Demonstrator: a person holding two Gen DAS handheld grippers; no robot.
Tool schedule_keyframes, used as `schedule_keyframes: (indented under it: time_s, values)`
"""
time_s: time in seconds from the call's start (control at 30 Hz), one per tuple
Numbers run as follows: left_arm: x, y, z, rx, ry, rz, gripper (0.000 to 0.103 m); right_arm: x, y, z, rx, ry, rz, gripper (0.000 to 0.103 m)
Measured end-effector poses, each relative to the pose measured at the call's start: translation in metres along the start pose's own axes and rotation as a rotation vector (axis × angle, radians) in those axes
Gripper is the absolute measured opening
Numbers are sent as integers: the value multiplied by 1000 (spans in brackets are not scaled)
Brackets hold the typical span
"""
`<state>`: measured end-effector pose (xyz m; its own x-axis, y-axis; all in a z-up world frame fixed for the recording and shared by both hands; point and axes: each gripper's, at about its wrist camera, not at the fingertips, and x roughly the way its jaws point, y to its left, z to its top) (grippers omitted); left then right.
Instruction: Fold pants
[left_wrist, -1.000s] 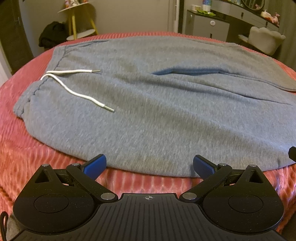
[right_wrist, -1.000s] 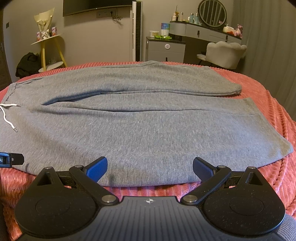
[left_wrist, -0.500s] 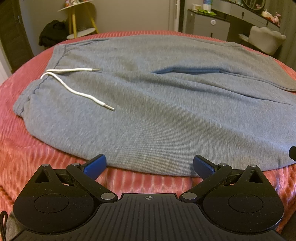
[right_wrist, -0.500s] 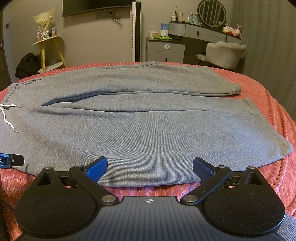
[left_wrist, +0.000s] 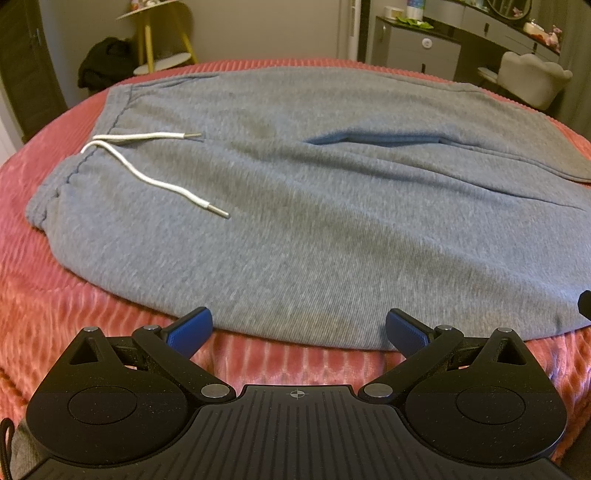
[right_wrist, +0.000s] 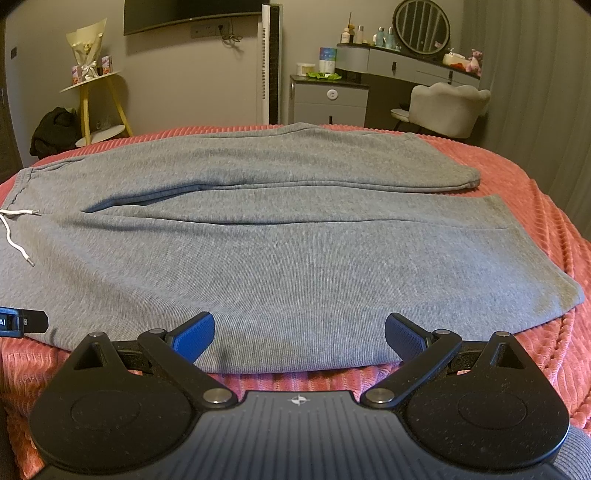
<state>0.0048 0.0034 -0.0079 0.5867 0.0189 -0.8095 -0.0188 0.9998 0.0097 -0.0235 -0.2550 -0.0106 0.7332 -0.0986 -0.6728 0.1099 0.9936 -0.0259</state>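
Observation:
Grey sweatpants (left_wrist: 332, 206) lie flat across a red ribbed bedspread (left_wrist: 55, 302), waistband at the left with a white drawstring (left_wrist: 155, 177), both legs running right (right_wrist: 295, 258). My left gripper (left_wrist: 299, 328) is open and empty, hovering at the pants' near edge by the hip. My right gripper (right_wrist: 299, 328) is open and empty at the near edge of the near leg. The left gripper's tip shows at the far left of the right wrist view (right_wrist: 26, 322).
Beyond the bed stand a yellow-legged side table (right_wrist: 96, 103), a dark bag on the floor (right_wrist: 51, 129), a grey cabinet (right_wrist: 328, 99), a dresser with round mirror (right_wrist: 421, 33) and a pale chair (right_wrist: 447, 107).
The left wrist view has shifted slightly, the pants now sit a little lower in frame. The right gripper has not moved. Both stay open.

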Motion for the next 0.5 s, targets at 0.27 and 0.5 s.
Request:
schedule_keyframes:
  time_s: [0.27, 0.5]
  values:
    - [0, 0, 1, -2, 7, -2, 103, -2, -1, 1, 2, -3, -1, 99]
    - [1, 0, 2, -4, 13, -3, 103, -3, -1, 1, -1, -7, -4, 99]
